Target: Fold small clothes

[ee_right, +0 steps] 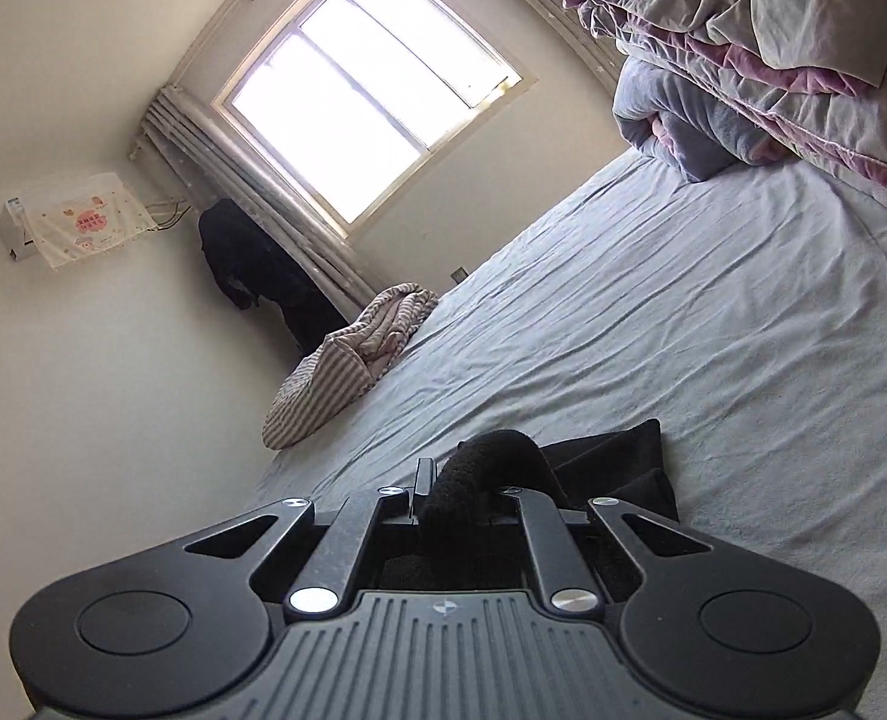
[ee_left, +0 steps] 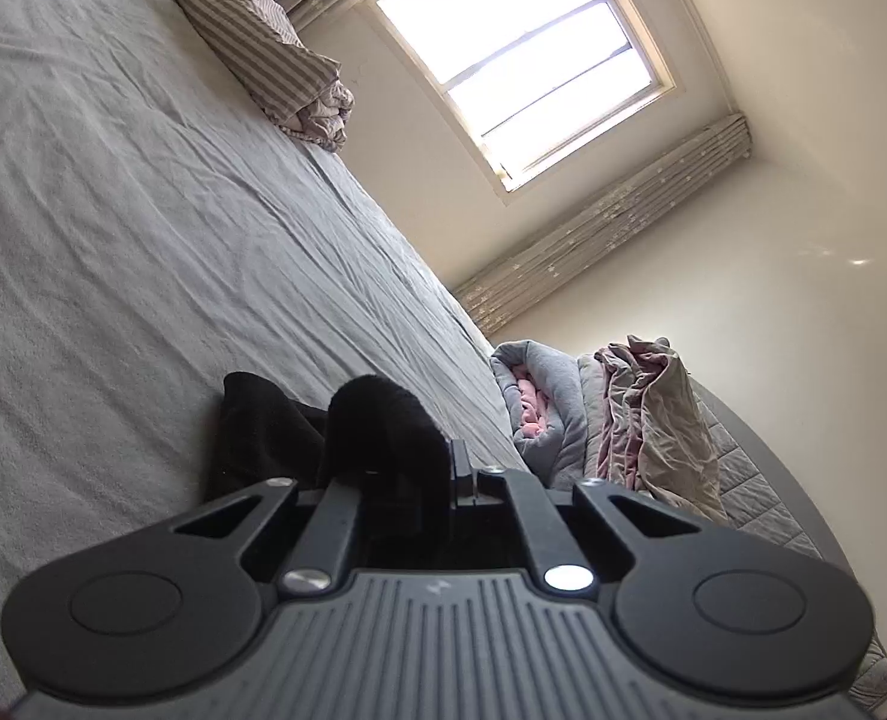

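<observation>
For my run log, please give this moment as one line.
left tool: shut on black garment | right tool: shut on black garment | garment partly lifted off grey bedsheet

Striped bedding [ee_left: 251, 36], bright window [ee_left: 521, 60], crumpled quilt [ee_right: 773, 30] on grey bedsheet [ee_left: 143, 210].

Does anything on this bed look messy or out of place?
Nothing spilled or damaged. Only the bedding looks untidy: a striped quilt lies crumpled at the bed's edge by the window, and a pink-grey duvet is heaped at the other end.
</observation>
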